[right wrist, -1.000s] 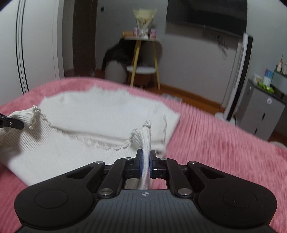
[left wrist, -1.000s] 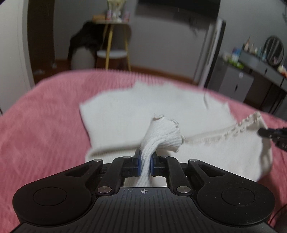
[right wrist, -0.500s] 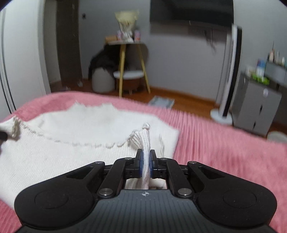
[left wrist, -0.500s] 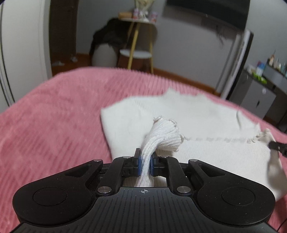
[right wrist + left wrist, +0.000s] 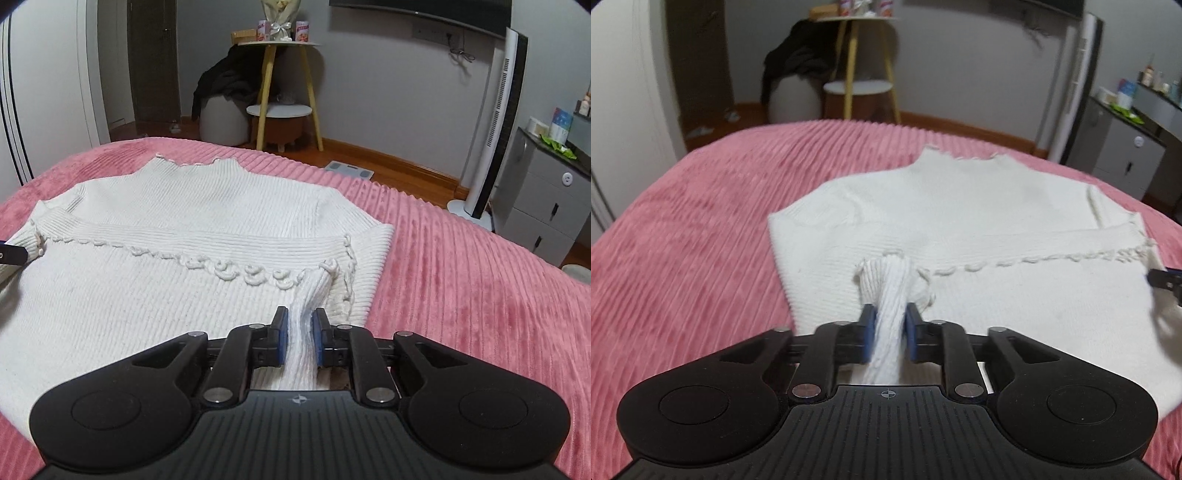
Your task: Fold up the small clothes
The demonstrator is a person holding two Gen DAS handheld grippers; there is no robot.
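Note:
A white ribbed knit sweater (image 5: 960, 206) lies on the pink bedspread (image 5: 701, 221), its lower part folded up so the scalloped hem (image 5: 236, 273) crosses the chest. My left gripper (image 5: 889, 314) has the hem's left corner bunched between its blue pads, and the jaws are opening. My right gripper (image 5: 297, 314) has the right corner of the sweater (image 5: 184, 206) between its pads, and those jaws are opening too. Each gripper's tip shows at the edge of the other's view: the right gripper (image 5: 1163, 277) and the left gripper (image 5: 11, 254).
The pink bedspread (image 5: 461, 277) extends around the sweater on all sides. Past the bed's far edge stand a yellow-legged side table (image 5: 280, 92), a white pouf with dark clothes (image 5: 221, 114), a tower fan (image 5: 495, 122) and a grey cabinet (image 5: 546, 195).
Both grippers moved forward and down, carrying the hem over the sweater's upper part. The hem, earlier lifted and sagging, now lies flat across the chest. The pads stand slightly wider apart.

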